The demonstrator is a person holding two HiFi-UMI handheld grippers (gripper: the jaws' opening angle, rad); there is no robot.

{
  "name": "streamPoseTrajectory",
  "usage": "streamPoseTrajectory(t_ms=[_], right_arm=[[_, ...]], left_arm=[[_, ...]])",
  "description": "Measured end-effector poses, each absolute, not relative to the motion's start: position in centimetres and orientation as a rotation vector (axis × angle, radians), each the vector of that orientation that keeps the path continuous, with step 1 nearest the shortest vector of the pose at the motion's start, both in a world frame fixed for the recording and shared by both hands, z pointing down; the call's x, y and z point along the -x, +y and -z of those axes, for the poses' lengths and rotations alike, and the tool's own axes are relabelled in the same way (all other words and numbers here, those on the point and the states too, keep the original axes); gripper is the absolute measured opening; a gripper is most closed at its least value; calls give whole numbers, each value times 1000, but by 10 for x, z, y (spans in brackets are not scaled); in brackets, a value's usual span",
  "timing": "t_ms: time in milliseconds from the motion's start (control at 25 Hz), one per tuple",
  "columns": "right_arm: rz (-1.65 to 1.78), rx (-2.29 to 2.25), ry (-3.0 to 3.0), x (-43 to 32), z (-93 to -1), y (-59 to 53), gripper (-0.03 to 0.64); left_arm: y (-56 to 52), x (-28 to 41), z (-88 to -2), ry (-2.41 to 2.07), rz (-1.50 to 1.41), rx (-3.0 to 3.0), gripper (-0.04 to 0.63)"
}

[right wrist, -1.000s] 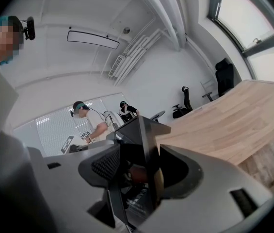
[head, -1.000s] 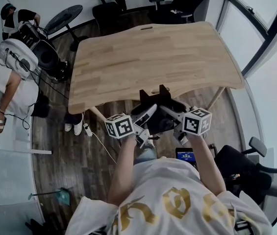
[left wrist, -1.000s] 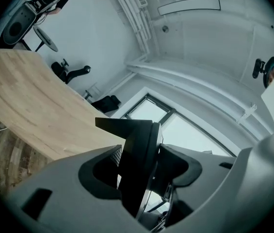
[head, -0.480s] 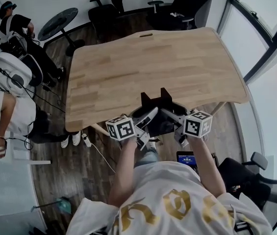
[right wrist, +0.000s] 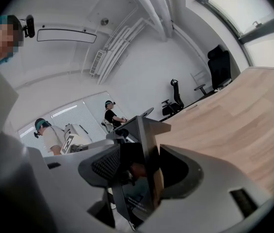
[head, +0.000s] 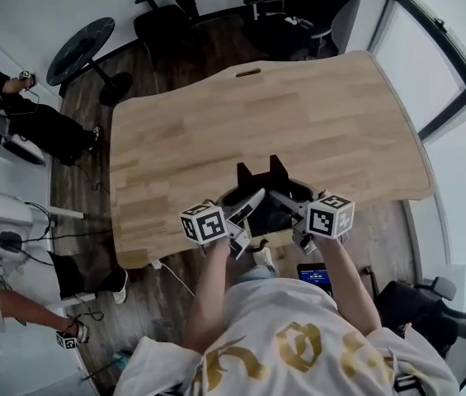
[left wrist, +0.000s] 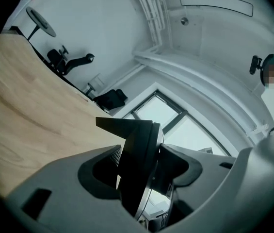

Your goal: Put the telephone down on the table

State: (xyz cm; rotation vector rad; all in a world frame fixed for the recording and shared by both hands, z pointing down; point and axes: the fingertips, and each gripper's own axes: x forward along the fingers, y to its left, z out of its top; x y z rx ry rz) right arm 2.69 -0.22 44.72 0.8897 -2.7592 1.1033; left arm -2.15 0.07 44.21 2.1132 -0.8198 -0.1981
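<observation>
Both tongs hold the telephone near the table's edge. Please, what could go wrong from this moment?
1. The left tongs and the right tongs each pinch only a thin side of the telephone. If one grip slips or the hands drift apart, it may tilt and drop.
2. The telephone hangs about over the near edge of the table. If it is set down right there, it could tip off toward the floor.

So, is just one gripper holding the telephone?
No, the left gripper and the right gripper each have their jaws closed on the black telephone.
</observation>
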Motion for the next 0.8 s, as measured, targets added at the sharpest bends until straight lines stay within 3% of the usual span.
streamPoseTrajectory(t_ms=[320, 800], right_arm=[[-1112, -1002, -2722, -21, -455, -65, 235], [-1125, -1039, -2710, -20, -459, -79, 235]], left_arm=[[-65, 28, -451, -722, 187, -2112, 233], [-82, 29, -455, -695, 175, -2132, 235]])
